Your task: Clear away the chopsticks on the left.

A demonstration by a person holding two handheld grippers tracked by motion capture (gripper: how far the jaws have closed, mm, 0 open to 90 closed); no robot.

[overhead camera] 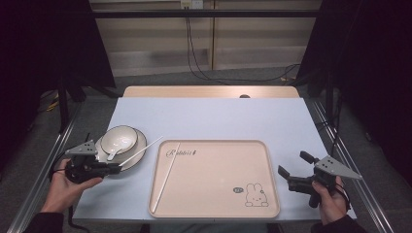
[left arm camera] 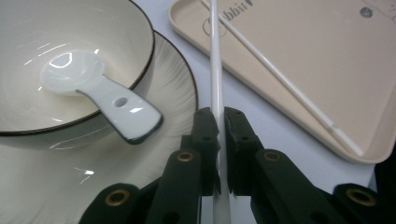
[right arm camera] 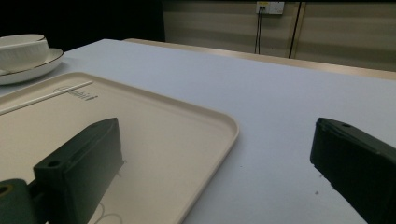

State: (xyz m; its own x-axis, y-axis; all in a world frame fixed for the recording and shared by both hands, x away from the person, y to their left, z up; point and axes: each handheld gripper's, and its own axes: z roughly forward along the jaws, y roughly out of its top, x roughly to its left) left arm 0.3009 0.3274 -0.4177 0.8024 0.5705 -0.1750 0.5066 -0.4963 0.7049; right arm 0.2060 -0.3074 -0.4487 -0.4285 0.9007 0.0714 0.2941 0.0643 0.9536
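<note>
1. The left gripper [overhead camera: 115, 168] is pinching one white chopstick [overhead camera: 141, 151] between its closed jaws; in the left gripper view the stick [left arm camera: 216, 70] is running straight up between the pads, gripped near its thicker end so that the long free end is pointing toward the tray [overhead camera: 214, 213].
2. The held chopstick is lying at a slant over the gap between the plate [overhead camera: 141, 145] and the tray's left rim, its tip reaching toward the rim. Judging by this, it is being carried to join its mate.
3. The second chopstick [overhead camera: 166, 175] is already lying inside the tray along its left side, which suggests the pair is being gathered there.
4. The bowl [overhead camera: 119, 137] is sitting on the plate with a white spoon [left arm camera: 100, 91] resting in it, handle over the bowl's edge.
5. The right gripper [overhead camera: 294, 170] is waiting with jaws wide apart and nothing between them, beside the tray's right edge.
6. Hard to make out: whether the held stick is touching the table or the plate; the small print on the tray; the stick's lower end, which is running out of the left gripper view at the bottom.
</note>
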